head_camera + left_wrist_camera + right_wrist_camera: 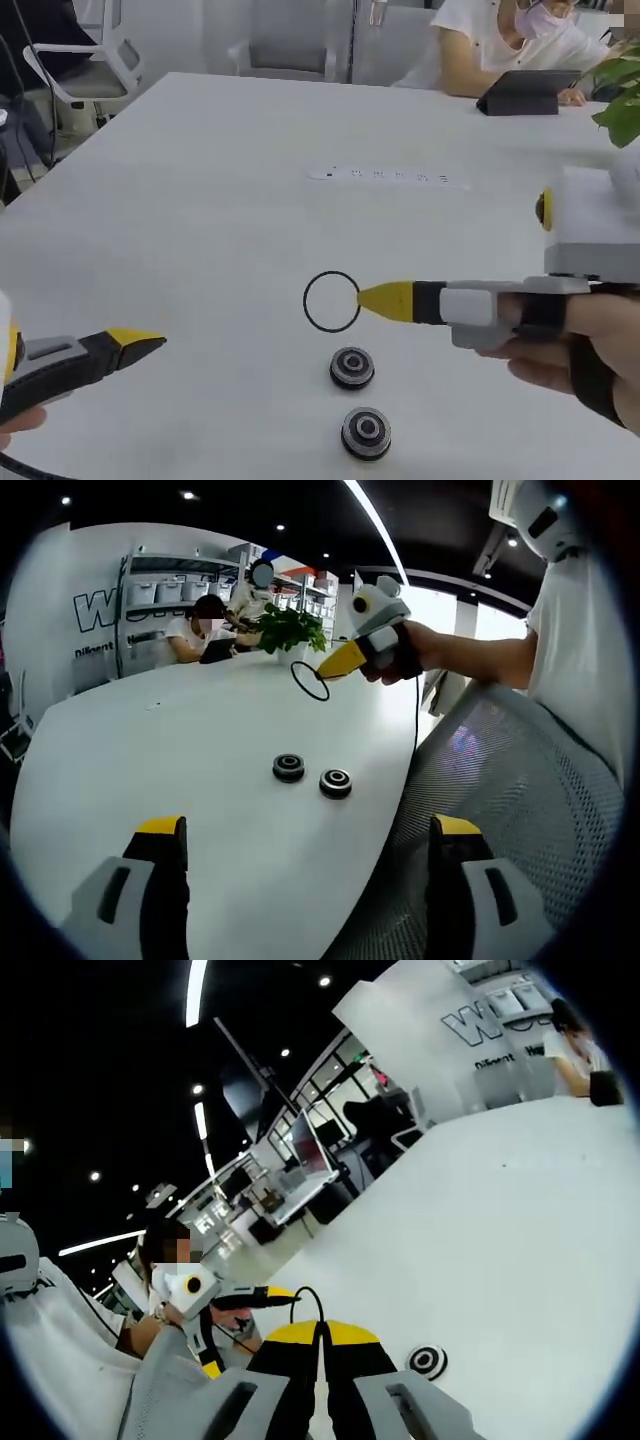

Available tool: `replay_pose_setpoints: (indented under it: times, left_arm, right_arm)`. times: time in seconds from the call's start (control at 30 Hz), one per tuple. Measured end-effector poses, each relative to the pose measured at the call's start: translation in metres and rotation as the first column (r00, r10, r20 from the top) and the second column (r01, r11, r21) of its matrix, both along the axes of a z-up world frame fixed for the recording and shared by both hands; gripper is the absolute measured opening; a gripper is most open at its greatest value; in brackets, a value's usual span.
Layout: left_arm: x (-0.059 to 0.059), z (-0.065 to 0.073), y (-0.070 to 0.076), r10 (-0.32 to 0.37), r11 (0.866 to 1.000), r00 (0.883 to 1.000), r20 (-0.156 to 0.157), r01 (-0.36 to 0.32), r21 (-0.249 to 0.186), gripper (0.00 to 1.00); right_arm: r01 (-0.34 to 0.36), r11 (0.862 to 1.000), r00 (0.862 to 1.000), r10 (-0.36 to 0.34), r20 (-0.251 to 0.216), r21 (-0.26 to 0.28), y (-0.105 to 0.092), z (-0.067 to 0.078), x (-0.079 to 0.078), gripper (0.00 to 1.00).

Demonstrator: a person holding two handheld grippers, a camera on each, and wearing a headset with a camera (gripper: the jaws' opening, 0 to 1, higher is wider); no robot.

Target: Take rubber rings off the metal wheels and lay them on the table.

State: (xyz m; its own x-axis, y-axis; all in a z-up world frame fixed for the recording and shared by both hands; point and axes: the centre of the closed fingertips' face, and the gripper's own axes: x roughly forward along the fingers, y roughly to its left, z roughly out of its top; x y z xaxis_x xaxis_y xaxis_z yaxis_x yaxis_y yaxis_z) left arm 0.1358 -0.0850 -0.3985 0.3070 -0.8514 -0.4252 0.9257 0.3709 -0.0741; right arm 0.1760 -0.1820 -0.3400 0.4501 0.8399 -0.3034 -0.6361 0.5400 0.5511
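A thin black rubber ring [330, 301] hangs just above the white table [200, 200], pinched at its edge by my right gripper [362, 299], which is shut on it. The right gripper view has the same ring [308, 1305] rising from the closed jaws of the right gripper [322, 1328]. Two metal wheels [352, 367] [366, 433] with dark rims lie flat just in front of the ring. My left gripper [150, 345] hovers at the lower left, well apart from them. In its own view the left gripper [308, 825] is wide open and holds nothing, with the wheels [289, 767] [335, 783] ahead.
A white power strip [390, 176] lies mid-table beyond the ring. A person sits at the far edge with a dark tablet [525, 95]. Green plant leaves [622, 100] hang in at the right. Office chairs [95, 70] stand past the far left corner.
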Motion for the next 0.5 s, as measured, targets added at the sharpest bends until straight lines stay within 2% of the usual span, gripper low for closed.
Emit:
replay_pose_setpoints:
  times: [0.3,0.43,0.5]
  left_arm:
    - [-0.003,-0.001,-0.002,-0.001,1.000,1.000,-0.006,0.001,-0.003,0.99]
    - [-0.004,-0.002,-0.002,0.001,1.000,1.000,-0.010,-0.001,-0.005,0.99]
    - [-0.005,-0.002,-0.002,0.002,1.000,1.000,-0.012,-0.002,-0.004,0.99]
  right_arm:
    - [-0.074,0.993,0.997,0.076,0.018,-0.090,0.022,-0.006,0.001,0.00]
    - [-0.115,0.983,0.993,0.119,0.021,-0.142,0.035,-0.012,0.002,0.00]
    - [-0.138,0.974,0.989,0.144,0.019,-0.181,0.041,-0.019,0.001,0.00]
